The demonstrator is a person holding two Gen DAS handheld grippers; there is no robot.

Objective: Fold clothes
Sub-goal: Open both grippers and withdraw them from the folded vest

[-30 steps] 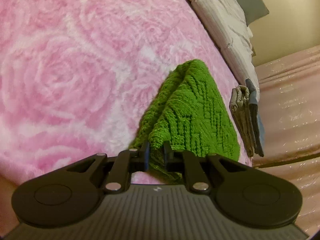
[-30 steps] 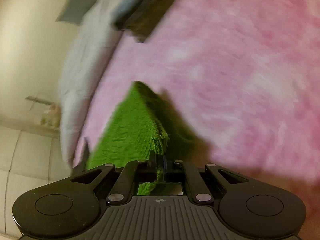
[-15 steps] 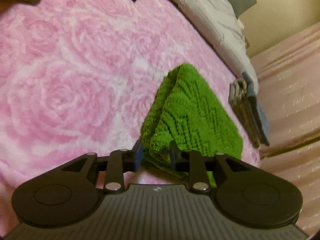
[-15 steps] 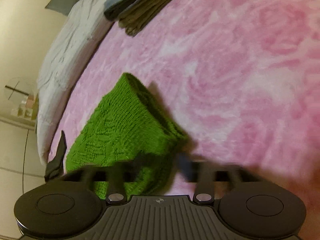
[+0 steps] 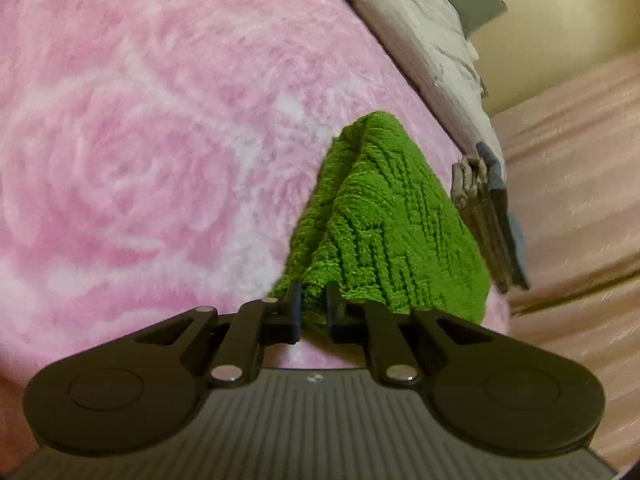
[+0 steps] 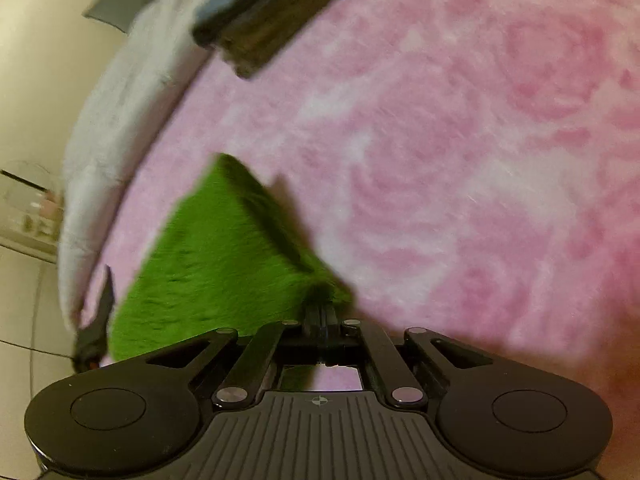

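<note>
A folded green knit garment (image 5: 384,232) lies on the pink rose-patterned blanket (image 5: 140,140). In the left wrist view my left gripper (image 5: 313,312) is shut on the garment's near corner, with knit bunched between the fingers. In the blurred right wrist view the same garment (image 6: 216,264) lies at lower left, and my right gripper (image 6: 320,316) is shut at its near right corner, with its fingers pressed together; what they pinch is too blurred to tell.
A stack of folded grey and blue clothes (image 5: 488,220) sits near the bed's edge just beyond the green garment; it also shows in the right wrist view (image 6: 264,12). A white quilt (image 5: 424,48) runs along the far side. Pink curtains (image 5: 580,184) hang at right.
Both grippers opened about half a second ago and have closed again at the green garment's near corners. The views shifted slightly; the garment stays on the blanket.
</note>
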